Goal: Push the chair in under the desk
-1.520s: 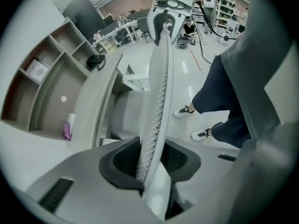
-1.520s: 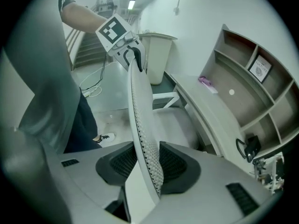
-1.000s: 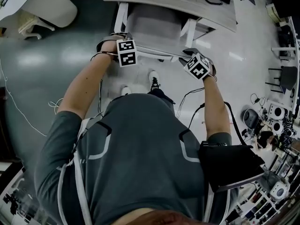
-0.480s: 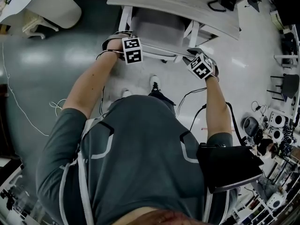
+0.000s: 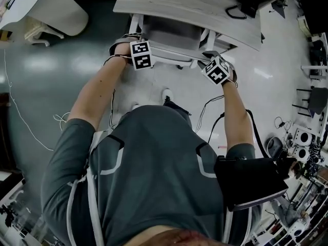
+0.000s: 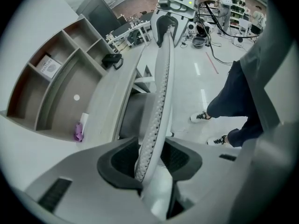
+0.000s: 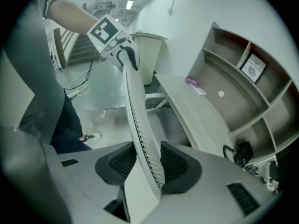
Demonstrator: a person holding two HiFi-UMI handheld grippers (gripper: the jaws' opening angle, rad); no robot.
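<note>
Chair gripped by the backrest at both ends, seat partly under the bench.
The chair (image 5: 171, 34) was seen at the front edge of the bench (image 5: 205, 6), with its seat partly tucked beneath and its backrest (image 6: 161, 78) just outside that edge. One end of the backrest's top rim was clamped in the right claw (image 7: 142, 164), held fairly wide. The left claw (image 6: 152, 160) was opening, with the rim's other end between its pads and touched by them.
</note>
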